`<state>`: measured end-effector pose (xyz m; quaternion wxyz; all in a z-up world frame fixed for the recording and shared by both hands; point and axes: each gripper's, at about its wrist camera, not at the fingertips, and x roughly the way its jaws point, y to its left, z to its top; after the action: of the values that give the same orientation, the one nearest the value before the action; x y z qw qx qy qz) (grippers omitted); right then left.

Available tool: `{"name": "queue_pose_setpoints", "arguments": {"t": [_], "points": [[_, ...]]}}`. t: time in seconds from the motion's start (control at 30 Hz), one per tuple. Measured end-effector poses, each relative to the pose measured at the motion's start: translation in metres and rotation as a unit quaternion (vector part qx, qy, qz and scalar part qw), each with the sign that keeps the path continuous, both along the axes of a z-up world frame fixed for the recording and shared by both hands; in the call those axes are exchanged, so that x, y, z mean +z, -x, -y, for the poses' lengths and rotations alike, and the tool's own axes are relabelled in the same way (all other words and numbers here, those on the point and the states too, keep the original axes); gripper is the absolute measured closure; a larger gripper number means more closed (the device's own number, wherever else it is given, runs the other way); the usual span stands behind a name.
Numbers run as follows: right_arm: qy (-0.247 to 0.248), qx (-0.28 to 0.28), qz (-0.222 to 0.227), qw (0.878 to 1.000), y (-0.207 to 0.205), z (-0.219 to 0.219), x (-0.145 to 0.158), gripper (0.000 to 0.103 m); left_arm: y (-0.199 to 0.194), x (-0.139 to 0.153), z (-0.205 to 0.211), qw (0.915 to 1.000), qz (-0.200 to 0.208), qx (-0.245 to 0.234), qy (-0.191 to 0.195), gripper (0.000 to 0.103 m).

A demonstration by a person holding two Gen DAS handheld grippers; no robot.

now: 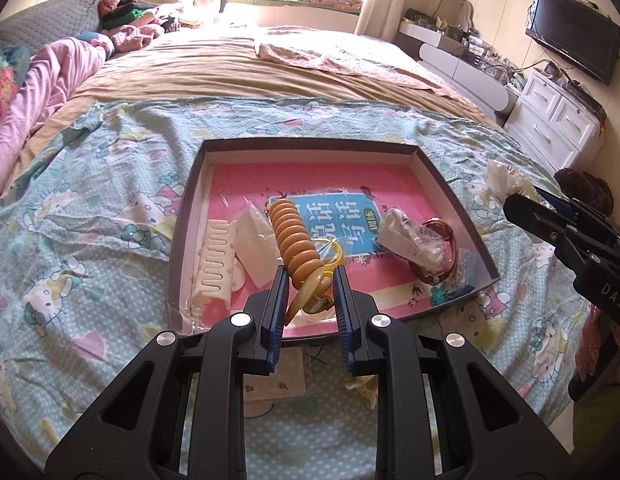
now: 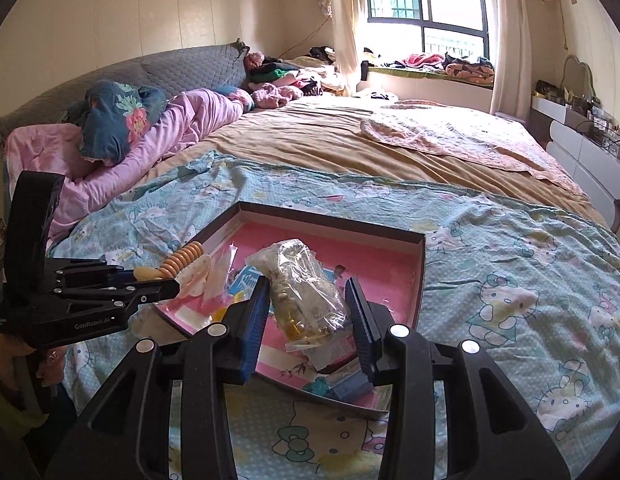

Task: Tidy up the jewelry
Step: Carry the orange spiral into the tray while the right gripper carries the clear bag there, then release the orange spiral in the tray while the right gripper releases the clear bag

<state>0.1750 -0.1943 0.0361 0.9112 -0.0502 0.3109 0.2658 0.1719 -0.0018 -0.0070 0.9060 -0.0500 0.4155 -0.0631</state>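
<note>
My left gripper (image 1: 310,280) pinched the tan spiral hair tie (image 1: 292,236) above the box (image 1: 310,145), my right gripper (image 2: 308,292) spread around a clear jewelry bag (image 2: 300,284), unclamped

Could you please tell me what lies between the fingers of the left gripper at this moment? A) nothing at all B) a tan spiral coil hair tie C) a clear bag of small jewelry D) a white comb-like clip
B: in the left wrist view the tan spiral coil hair tie runs down between the fingers of the left gripper over the shallow box.
</note>
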Motion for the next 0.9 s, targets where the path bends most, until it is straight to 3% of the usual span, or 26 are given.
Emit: {"name": "queue_pose_setpoints", "arguments": {"t": [0.53, 0.63, 0.73, 0.83, 0.9], "points": [[0.047, 0.030, -0.051, 0.997, -0.022, -0.034, -0.049, 0.066, -0.020, -0.029, -0.008, 0.9995, -0.030, 0.005, -0.002, 0.086], [0.054, 0.030, -0.060, 0.996, -0.027, -0.039, -0.057, 0.066, -0.020, -0.029, -0.009, 0.9996, -0.027, 0.005, -0.006, 0.082], [0.053, 0.027, -0.072, 0.996, -0.029, -0.041, -0.062, 0.064, -0.019, -0.029, -0.011, 0.9996, -0.027, 0.005, -0.004, 0.068], [0.043, 0.021, -0.073, 0.996, -0.028, -0.038, -0.060, 0.059, -0.016, -0.025, -0.012, 0.9997, -0.021, 0.006, -0.006, 0.066], [0.040, 0.021, -0.070, 0.997, -0.024, -0.036, -0.057, 0.050, -0.013, -0.022, -0.014, 0.9998, -0.017, 0.008, -0.004, 0.059]]}}
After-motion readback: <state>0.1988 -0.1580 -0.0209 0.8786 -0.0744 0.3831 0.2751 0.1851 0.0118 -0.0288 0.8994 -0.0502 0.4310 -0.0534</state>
